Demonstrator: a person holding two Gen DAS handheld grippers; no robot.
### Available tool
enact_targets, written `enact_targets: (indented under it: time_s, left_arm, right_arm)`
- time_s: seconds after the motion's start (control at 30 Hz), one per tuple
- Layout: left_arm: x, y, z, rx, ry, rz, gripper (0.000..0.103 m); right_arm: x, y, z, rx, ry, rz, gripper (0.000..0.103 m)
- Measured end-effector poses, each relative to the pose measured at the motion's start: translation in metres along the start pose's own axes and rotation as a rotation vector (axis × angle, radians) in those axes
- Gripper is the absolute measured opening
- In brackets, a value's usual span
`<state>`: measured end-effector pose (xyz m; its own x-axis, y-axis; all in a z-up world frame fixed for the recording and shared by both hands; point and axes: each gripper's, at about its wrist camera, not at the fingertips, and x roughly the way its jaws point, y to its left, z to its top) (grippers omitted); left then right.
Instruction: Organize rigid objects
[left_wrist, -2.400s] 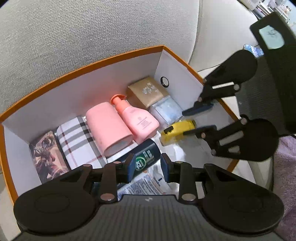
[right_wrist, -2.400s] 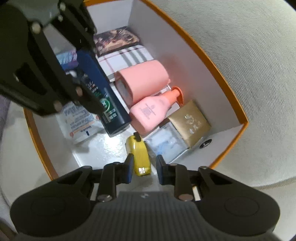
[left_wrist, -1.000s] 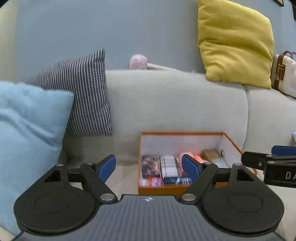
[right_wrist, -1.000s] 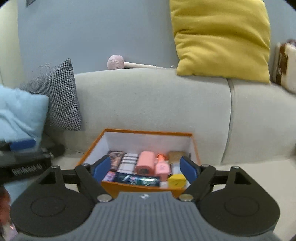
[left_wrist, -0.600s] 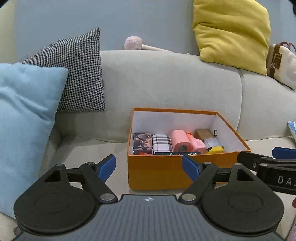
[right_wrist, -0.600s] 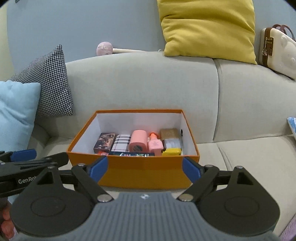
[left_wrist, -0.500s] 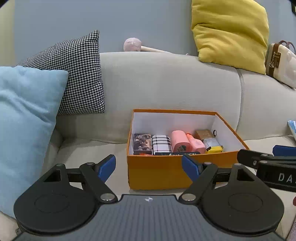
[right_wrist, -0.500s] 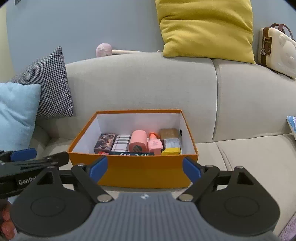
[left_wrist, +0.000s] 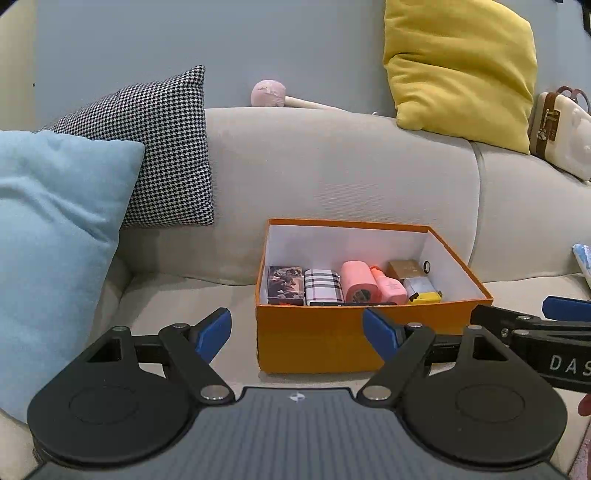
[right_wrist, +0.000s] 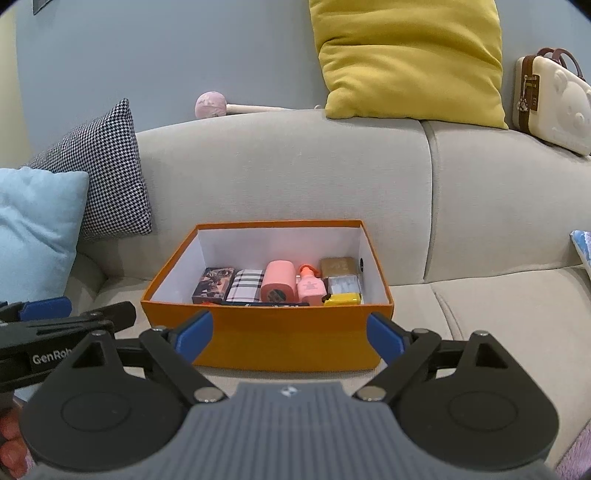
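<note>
**Orange box sits full on the sofa, both grippers empty**

The orange box (left_wrist: 332, 343) sits on the seat of a grey sofa (left_wrist: 332, 166). Its top is open. Inside, a row of things lies side by side along the back. From left to right there is a dark picture box (left_wrist: 285, 284), a checked box (left_wrist: 322, 286), a pink roll (left_wrist: 359, 286), a pink pump bottle (left_wrist: 389, 288), a gold box (left_wrist: 404, 267) and a clear packet (right_wrist: 343, 285). A yellow tape measure (left_wrist: 424, 297) lies in front of the clear packet, near the front wall. A dark flat thing lies along the front wall, mostly hidden.

The left gripper (left_wrist: 297, 332) hangs in front of the box, not touching it. Its blue fingers (left_wrist: 214, 328) are wide apart and hold nothing. The right gripper (right_wrist: 286, 334) is also in front of the box. Its blue fingers (right_wrist: 384, 339) are wide apart too, with nothing between them.

A light blue pillow (left_wrist: 48, 240) and a black-and-white checked pillow (left_wrist: 162, 147) lean at the left. A yellow pillow (right_wrist: 406, 59) sits on top of the sofa back.
</note>
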<state>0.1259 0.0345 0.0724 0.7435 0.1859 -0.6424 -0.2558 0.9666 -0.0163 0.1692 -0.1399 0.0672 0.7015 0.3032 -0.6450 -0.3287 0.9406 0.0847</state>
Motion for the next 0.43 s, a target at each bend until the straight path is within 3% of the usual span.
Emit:
enact_targets:
  time_s: [0.43]
  left_arm:
    - [-0.0097,-0.0091,-0.0056,0.007,-0.015,-0.004,0.095]
  right_arm:
    - [-0.0028,-0.0013,-0.0060,0.003,0.007,0.010,0.091]
